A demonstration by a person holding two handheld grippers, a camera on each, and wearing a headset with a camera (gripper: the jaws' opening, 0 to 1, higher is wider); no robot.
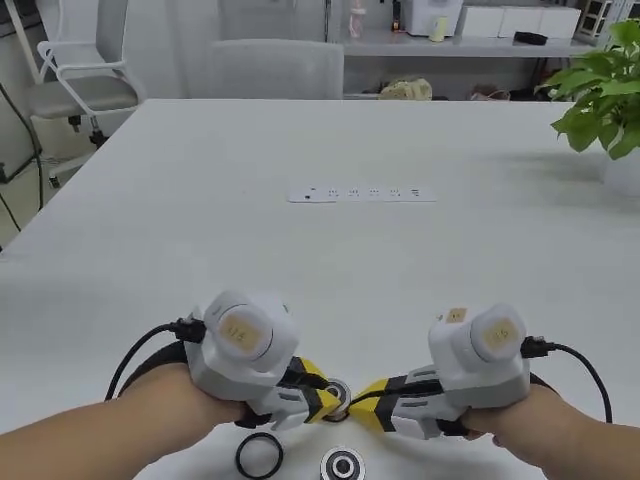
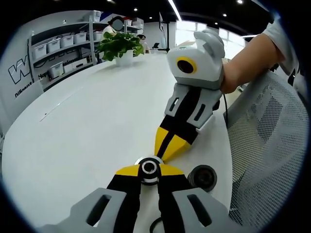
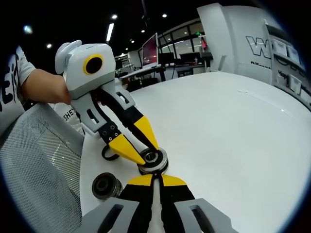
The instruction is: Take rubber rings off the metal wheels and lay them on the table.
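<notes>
- Two wheels sat close to the near edge of the white bench (image 1: 300,260), both flat with the bore facing up and the axle line upright.
- One metal wheel (image 3: 153,159) was a short, round, shiny disc with a bright hub and a dark band around its rim.
- Left tongs (image 2: 148,171) pinched this wheel between their yellow wedge tips, one tip on each side of the rim.
- Right tongs (image 3: 155,178) were pressed together into a single point, and that point touched the wheel's rim from the opposite side. Whether any rubber was nipped there could not be told.
- Whether this wheel rested on the bench or hung just above it could not be told.
- Nearer the person, the second wheel (image 1: 343,466) lay just beside the first, with a silver centre inside a matte black tyre.
- One loose rubber ring (image 1: 259,455), a thin black hoop, lay flat at the near edge under the left tongs' body.
- Far off at mid-bench lay a white power strip (image 1: 362,194), its long side running across the bench. A leafy green plant (image 1: 600,95) stood at the far right edge.
</notes>
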